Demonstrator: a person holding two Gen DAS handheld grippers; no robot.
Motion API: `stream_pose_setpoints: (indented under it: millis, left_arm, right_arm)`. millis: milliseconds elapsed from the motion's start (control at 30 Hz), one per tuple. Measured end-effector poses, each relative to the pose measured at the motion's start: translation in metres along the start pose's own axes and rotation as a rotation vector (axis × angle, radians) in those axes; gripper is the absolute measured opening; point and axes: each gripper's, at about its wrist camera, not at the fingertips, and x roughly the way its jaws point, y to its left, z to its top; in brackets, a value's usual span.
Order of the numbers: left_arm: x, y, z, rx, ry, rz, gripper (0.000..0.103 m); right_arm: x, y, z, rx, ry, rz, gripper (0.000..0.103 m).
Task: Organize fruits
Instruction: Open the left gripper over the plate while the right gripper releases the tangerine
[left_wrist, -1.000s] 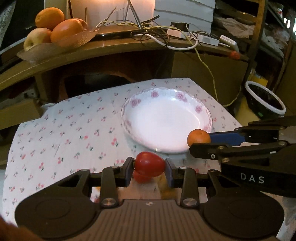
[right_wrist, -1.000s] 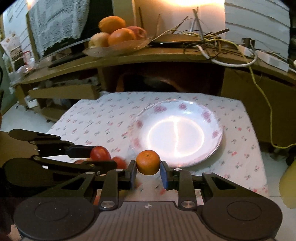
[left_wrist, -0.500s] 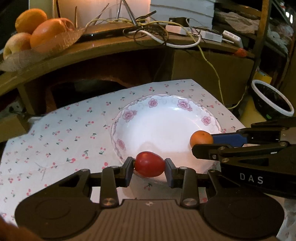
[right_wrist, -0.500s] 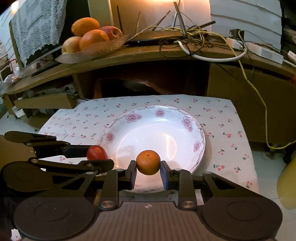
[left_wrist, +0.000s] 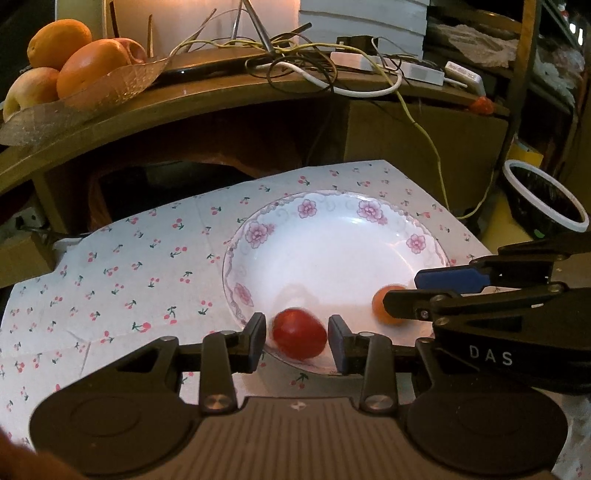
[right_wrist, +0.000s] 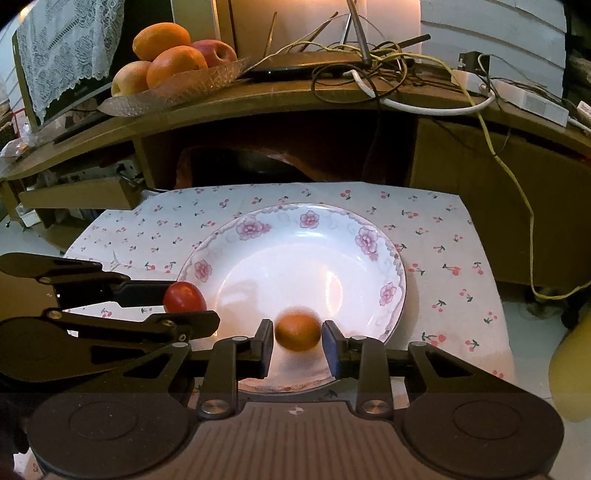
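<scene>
My left gripper (left_wrist: 296, 341) has let go of the small red tomato (left_wrist: 299, 334), and my right gripper's (right_wrist: 297, 345) jaws are opening around the small round orange fruit (right_wrist: 297, 332). Both drop blurred onto the near rim of the white flower-patterned plate (right_wrist: 369, 236). Falling so close to that edge, either could roll off onto the cherry-print cloth (left_wrist: 129, 280).

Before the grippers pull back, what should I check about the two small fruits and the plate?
1. Small red tomato free of the left gripper: ok, a gap shows at each pad.
2. Small round orange fruit free of the right gripper: ok, the jaws are opening and the pads are clear of it.
3. Both fruits inside the white flower-rimmed plate: ok, near its front rim.
4. Fruits at rest: cannot tell, both look blurred.
5. Plate fully on the cherry-print cloth: ok as far as seen; the grippers hide its front edge.
</scene>
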Motion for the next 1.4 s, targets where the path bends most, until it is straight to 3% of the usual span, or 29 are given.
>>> stream_pose_setpoints:
  millis: [1400]
  left_arm:
    - [-0.038, 0.006, 0.000, 0.030, -0.066, 0.002, 0.048]
  right_arm:
    - [-0.032, -0.013, -0.002, 0.042, -0.057, -0.021, 0.036]
